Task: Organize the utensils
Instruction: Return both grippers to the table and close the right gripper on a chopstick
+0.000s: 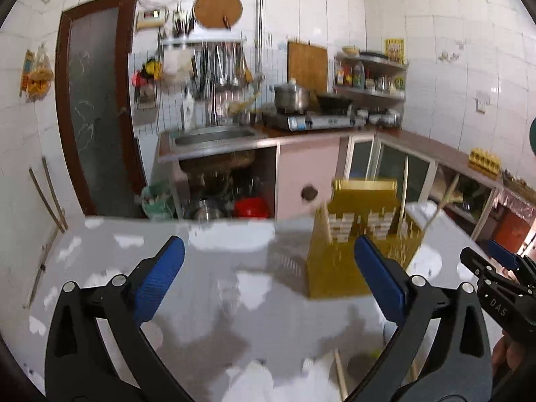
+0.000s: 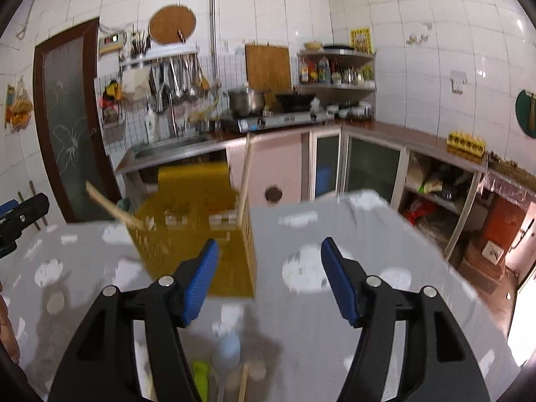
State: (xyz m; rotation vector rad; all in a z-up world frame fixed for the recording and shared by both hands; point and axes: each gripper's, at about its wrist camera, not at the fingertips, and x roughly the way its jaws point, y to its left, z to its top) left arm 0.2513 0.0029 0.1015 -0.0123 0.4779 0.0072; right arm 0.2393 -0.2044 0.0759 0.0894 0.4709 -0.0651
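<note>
Utensils sit in two places on the grey patterned table [image 2: 335, 227]. The yellow slotted holder [image 2: 201, 244] stands toward its far side and already has two wooden sticks [image 2: 246, 174] leaning out of it — so sorting looks begun. More pieces lie loose at the near edge: a green-handled tool [image 2: 201, 378], a pale bottle-like item [image 2: 227, 351] and a wooden handle [image 2: 243, 385], blurred, waiting to go in. Both grippers hover above the tabletop with nothing between their blue pads — the left gripper [image 1: 268, 284] spread wide, the right gripper [image 2: 269, 281] released, less wide.
</note>
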